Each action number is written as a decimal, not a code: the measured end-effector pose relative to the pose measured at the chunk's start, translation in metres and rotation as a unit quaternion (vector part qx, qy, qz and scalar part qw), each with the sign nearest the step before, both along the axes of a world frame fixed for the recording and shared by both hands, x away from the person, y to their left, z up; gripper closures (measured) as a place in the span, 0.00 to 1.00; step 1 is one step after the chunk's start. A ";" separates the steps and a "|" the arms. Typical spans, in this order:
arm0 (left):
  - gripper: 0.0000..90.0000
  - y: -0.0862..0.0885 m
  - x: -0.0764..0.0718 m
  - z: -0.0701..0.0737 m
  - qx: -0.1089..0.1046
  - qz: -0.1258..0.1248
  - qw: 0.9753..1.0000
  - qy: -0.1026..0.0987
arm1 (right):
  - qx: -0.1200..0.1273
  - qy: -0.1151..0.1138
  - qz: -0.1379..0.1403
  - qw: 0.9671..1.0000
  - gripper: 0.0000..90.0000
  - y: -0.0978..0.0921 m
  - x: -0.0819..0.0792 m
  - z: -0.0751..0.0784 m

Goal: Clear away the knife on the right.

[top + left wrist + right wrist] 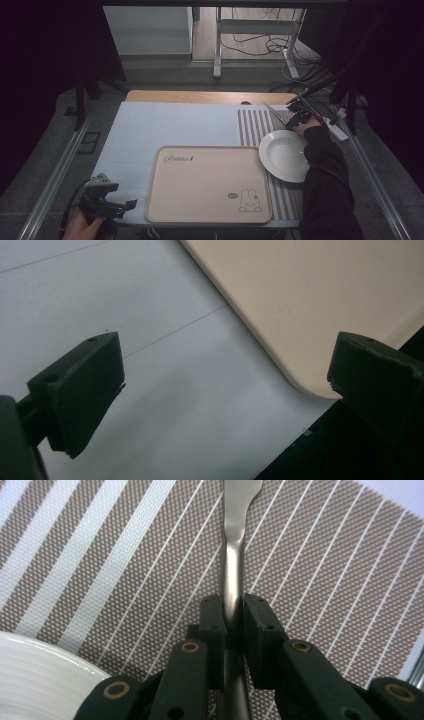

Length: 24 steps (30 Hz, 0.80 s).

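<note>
1. high view: my right gripper is out at the far right of the table, over the striped placemat and just beyond the far rim of the white plate. a thin metal utensil sticks out from it, running away to the far left across the stripes. my left gripper rests at the near left corner, just beside the near left edge of the beige tray, well apart from the utensil. so the right hand is the one on the job; i judge any placing of the utensil falls to it, with the plate just nearer to me than the grip and the tray beyond that.

2. left gripper view: my jaws stand wide apart with nothing between them. below them lies the pale table cover, and the rounded corner of the tray sits toward the right-hand jaw. this hand is idle.

3. right gripper view: my jaws are closed hard on the utensil's narrow shaft, pinching it from both sides. its long axis runs straight out along the gripper's own line, widening to a flat end at the top; which end that is, i cannot tell. the placemat lies under it, and the plate's rim curves in at the lower left, close beside the grip.
</note>
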<state>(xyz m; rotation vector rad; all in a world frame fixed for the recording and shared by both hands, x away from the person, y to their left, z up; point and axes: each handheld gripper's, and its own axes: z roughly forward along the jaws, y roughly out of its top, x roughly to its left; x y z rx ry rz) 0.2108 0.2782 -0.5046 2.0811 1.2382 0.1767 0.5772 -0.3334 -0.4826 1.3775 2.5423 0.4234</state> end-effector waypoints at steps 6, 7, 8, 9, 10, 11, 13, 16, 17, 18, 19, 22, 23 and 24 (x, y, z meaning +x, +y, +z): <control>0.03 0.000 0.000 0.000 -0.001 0.001 1.000 0.000 | 0.018 -0.022 -0.003 1.000 0.89 -0.005 0.000 0.008; 0.03 0.000 0.000 0.000 0.000 0.000 1.000 0.000 | 0.019 -0.023 -0.004 1.000 0.89 -0.006 0.000 0.010; 0.03 0.000 0.000 0.000 0.000 0.000 1.000 0.000 | 0.019 -0.027 -0.006 0.999 0.90 -0.007 -0.001 0.011; 0.03 0.000 0.000 0.000 0.000 0.001 1.000 0.000 | 0.023 -0.032 -0.007 0.999 0.89 -0.008 -0.001 0.013; 0.03 0.000 0.000 0.000 0.000 0.001 1.000 0.000 | 0.027 -0.032 -0.009 0.999 0.89 -0.009 -0.001 0.015; 0.03 0.000 0.000 0.000 -0.001 0.001 1.000 0.000 | 0.028 -0.038 -0.011 0.999 0.89 -0.010 -0.001 0.017; 0.03 0.000 0.000 0.000 -0.001 0.001 1.000 0.000 | 0.040 -0.042 -0.014 0.998 0.89 -0.013 -0.003 0.022; 0.03 0.000 0.000 0.000 0.000 0.001 1.000 0.000 | 0.051 -0.057 -0.008 0.997 0.89 -0.014 -0.008 0.030; 0.03 0.000 0.000 0.000 0.000 0.000 1.000 0.000 | 0.059 -0.056 -0.004 0.997 0.89 -0.013 -0.011 0.032; 0.03 0.000 0.000 0.000 -0.001 0.001 1.000 0.000 | 0.061 -0.058 -0.002 0.996 0.89 -0.011 -0.013 0.033; 0.03 0.000 0.000 0.000 -0.001 0.001 1.000 0.000 | 0.062 -0.059 0.000 0.996 0.89 -0.009 -0.016 0.034; 0.03 0.000 0.000 0.000 -0.001 0.001 1.000 0.000 | 0.069 -0.061 0.013 0.996 0.89 -0.002 -0.024 0.037; 0.03 0.000 0.000 0.000 0.000 0.001 1.000 0.000 | 0.071 -0.062 0.015 0.995 0.89 0.000 -0.027 0.038; 0.03 0.000 0.000 0.000 0.000 0.001 1.000 0.000 | 0.072 -0.064 0.018 0.995 0.89 0.003 -0.029 0.038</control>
